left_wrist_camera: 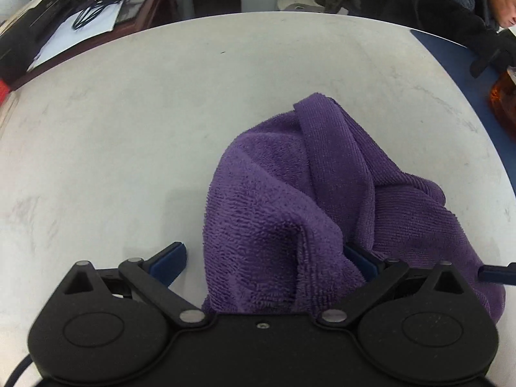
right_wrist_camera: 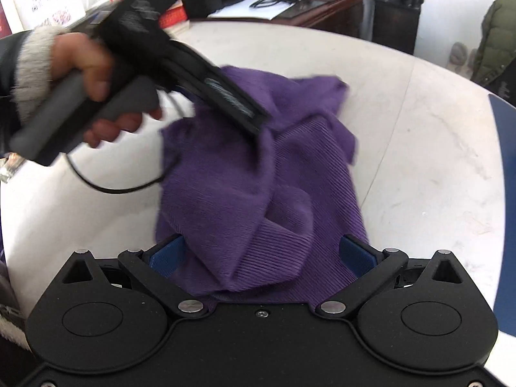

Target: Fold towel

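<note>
Presently, the left gripper [left_wrist_camera: 271, 259] is seen with its blue fingers [left_wrist_camera: 171, 258] spread wide; the purple towel [left_wrist_camera: 316, 193] is bunched between them, draped over the inner finger, and no firm pinch can be confirmed. The right gripper [right_wrist_camera: 262, 253] is likewise held wide open, with towel cloth heaped between its blue pads [right_wrist_camera: 356, 253] but not clamped. Ahead of both, the crumpled towel is found lying on the white table [left_wrist_camera: 129, 113]. Beyond the right gripper, the left tool is seen gripped by a hand [right_wrist_camera: 93, 74] with a fuzzy cuff [right_wrist_camera: 30, 71].
</note>
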Demonstrator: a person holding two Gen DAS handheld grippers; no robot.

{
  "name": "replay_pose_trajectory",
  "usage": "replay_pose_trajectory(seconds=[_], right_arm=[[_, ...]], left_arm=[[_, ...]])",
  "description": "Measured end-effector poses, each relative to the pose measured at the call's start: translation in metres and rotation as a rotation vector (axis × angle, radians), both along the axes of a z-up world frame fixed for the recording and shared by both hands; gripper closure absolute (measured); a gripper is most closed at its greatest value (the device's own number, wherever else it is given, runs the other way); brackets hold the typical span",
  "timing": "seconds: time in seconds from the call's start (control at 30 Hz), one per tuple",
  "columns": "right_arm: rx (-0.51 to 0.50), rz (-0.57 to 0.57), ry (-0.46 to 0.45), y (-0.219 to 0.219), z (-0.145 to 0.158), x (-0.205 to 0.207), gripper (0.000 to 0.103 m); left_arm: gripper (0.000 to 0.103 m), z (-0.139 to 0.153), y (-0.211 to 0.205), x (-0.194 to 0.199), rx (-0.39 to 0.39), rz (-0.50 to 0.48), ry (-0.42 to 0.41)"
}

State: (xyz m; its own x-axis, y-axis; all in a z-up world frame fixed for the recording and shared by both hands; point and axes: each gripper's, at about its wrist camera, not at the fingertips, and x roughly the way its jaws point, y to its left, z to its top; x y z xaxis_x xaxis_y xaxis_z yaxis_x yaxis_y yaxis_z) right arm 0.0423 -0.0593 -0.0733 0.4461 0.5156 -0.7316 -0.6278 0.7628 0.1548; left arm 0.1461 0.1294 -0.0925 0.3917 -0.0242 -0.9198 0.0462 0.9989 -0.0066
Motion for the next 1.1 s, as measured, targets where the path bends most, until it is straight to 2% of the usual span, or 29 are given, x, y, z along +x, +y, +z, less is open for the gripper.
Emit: replay_pose_trajectory(seconds=[0.2, 0.23, 0.27, 0.4, 0.47, 0.53, 0.63, 0.7, 0.83, 0.87, 0.93, 1.0, 1.03, 1.1], right_arm=[[-0.037, 0.065, 0.007, 0.024, 0.0, -0.02, 0.0], [-0.056, 0.078, 0.009, 0.016, -0.004, -0.008, 0.0], [-0.077, 0.088, 0.013, 0.004, -0.01, 0.01, 0.0], [-0.084, 0.096, -0.052, 0.01, 0.014, -0.007, 0.0], [-0.032, 0.079, -0.116, 0.001, 0.034, -0.007, 0.0], [0.088, 0.038, -0.163, -0.007, 0.053, -0.021, 0.0], [0.208, -0.061, -0.126, -0.018, 0.06, -0.033, 0.0], [0.237, -0.126, -0.112, -0.023, 0.065, -0.04, 0.0], [0.33, -0.253, -0.261, -0.051, 0.096, -0.043, 0.0], [0.341, -0.272, -0.274, -0.057, 0.094, -0.034, 0.0], [0.291, -0.298, -0.22, -0.059, 0.082, -0.024, 0.0], [0.174, -0.303, -0.158, -0.056, 0.067, -0.021, 0.0], [0.116, -0.305, -0.164, -0.053, 0.06, -0.023, 0.0], [0.061, -0.306, -0.201, -0.041, 0.05, -0.028, 0.0]], left_arm=[[0.001, 0.007, 0.042, -0.059, -0.011, 0.159, 0.016], [0.001, 0.01, 0.047, -0.069, -0.018, 0.183, 0.004], [0.002, 0.016, 0.053, -0.078, -0.031, 0.208, -0.013], [0.002, 0.05, 0.075, -0.113, -0.096, 0.311, -0.147], [0.002, 0.064, 0.082, -0.126, -0.136, 0.332, -0.216], [0.002, 0.073, 0.083, -0.131, -0.171, 0.331, -0.251], [0.002, 0.084, 0.083, -0.138, -0.24, 0.316, -0.283], [0.002, 0.09, 0.079, -0.142, -0.282, 0.303, -0.311], [0.001, 0.099, 0.063, -0.145, -0.312, 0.244, -0.354], [0.001, 0.098, 0.059, -0.144, -0.309, 0.235, -0.347], [0.001, 0.096, 0.046, -0.141, -0.295, 0.213, -0.312], [0.001, 0.093, 0.035, -0.138, -0.284, 0.207, -0.279], [0.001, 0.091, 0.031, -0.135, -0.276, 0.209, -0.265], [0.002, 0.085, 0.023, -0.128, -0.263, 0.204, -0.244]])
